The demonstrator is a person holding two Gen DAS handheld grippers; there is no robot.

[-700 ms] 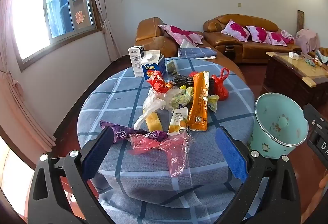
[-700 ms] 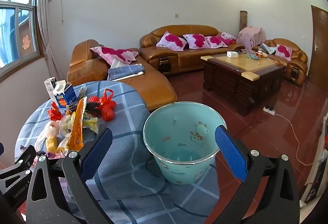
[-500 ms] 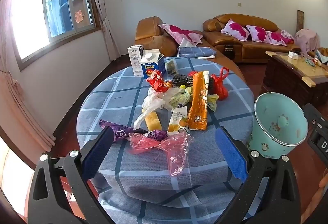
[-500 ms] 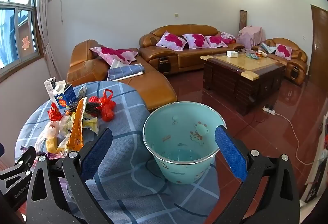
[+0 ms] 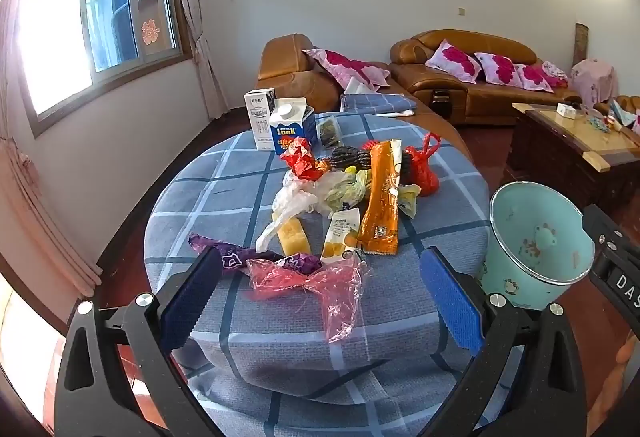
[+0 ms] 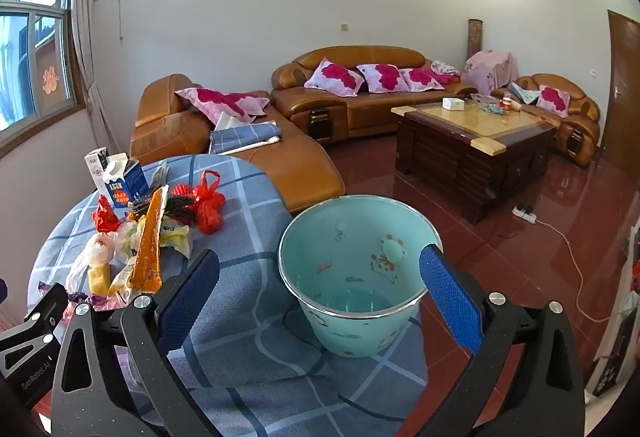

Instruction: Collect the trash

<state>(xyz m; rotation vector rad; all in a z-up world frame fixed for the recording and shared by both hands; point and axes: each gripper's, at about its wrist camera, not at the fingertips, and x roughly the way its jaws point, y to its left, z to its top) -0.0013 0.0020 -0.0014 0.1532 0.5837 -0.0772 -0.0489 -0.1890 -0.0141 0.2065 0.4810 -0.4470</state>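
A pile of trash lies on the round table with a blue checked cloth (image 5: pixel 224 193): a pink plastic wrapper (image 5: pixel 320 283) nearest, a purple wrapper (image 5: pixel 236 257), a long orange packet (image 5: pixel 382 205), a red bag (image 5: pixel 424 169), two cartons (image 5: pixel 288 127). My left gripper (image 5: pixel 320 297) is open and empty, just short of the pink wrapper. A mint green bin (image 6: pixel 352 269) stands at the table's right edge, empty inside. My right gripper (image 6: pixel 320 297) is open and empty, its fingers either side of the bin. The bin also shows in the left wrist view (image 5: pixel 536 245).
Brown leather sofas with pink cushions (image 6: pixel 360 85) stand behind the table. A dark wooden coffee table (image 6: pixel 472 141) stands on the red floor to the right. A power strip and cable (image 6: pixel 528 215) lie on the floor. A window (image 5: pixel 92 29) is on the left.
Almost nothing has moved; the left view has shifted very slightly. Both grippers stay open.
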